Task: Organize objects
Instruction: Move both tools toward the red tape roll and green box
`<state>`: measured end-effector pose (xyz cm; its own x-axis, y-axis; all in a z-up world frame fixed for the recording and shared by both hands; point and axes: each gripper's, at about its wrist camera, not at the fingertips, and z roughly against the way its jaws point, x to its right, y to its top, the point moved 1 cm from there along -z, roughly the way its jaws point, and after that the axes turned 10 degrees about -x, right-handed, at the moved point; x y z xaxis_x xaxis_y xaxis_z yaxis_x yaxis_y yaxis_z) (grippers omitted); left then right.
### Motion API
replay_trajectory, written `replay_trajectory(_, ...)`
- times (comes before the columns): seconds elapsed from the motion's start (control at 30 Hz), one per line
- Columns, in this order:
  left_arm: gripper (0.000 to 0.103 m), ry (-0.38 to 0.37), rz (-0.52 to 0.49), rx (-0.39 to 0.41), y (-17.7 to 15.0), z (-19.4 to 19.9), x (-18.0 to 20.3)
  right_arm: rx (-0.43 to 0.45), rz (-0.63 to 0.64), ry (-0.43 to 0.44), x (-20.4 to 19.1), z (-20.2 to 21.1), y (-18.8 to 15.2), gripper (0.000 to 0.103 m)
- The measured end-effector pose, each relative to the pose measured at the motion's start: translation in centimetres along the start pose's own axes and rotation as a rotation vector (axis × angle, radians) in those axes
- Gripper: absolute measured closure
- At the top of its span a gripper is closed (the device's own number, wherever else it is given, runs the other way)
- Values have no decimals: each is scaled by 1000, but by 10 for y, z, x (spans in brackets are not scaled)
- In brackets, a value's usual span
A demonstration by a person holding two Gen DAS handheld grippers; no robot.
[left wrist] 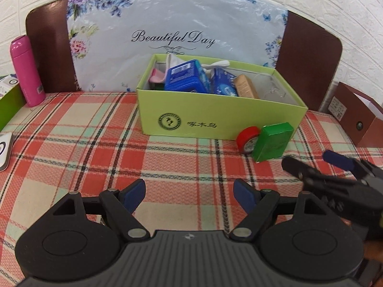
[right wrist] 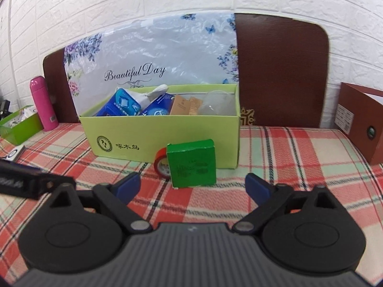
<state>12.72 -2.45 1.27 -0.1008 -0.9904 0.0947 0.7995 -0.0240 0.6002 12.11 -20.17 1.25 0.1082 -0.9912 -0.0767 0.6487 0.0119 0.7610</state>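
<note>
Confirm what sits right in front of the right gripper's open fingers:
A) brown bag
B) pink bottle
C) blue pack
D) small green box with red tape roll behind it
D: the small green box stands ahead of the right gripper, with the red tape roll tucked behind it.

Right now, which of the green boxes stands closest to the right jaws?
The small dark green box, upright on the checked cloth before the open right gripper. The light green open box behind it is larger, filled with packets.

Two low wrist views, shared green box point(left wrist: 215, 119).
</note>
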Motion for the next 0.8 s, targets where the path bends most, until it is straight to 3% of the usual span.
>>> replay_trajectory(0.23,20,14,28,-26,4,-11,-12,28,2,19,3,-41,27,23)
replay_trajectory(0.27,20,13,27,-33,6,-14,-11,4,6,27,5,-43,26,45)
replay_trajectory(0.43,20,-28,15,-49,18,-30,0,-28,0,42,16,-12,-10,43)
replay_trajectory(0.6,20,-85,-2,-26,48,-43,37,-100,-63,38,28,8,-50,39)
replay_trajectory(0.7,20,-107,-37,-6,68,-55,64,-93,-119,40,37,15,-54,29)
replay_trajectory(0.8,20,-84,-50,2,83,-73,81,-86,-129,25,39,19,-52,28)
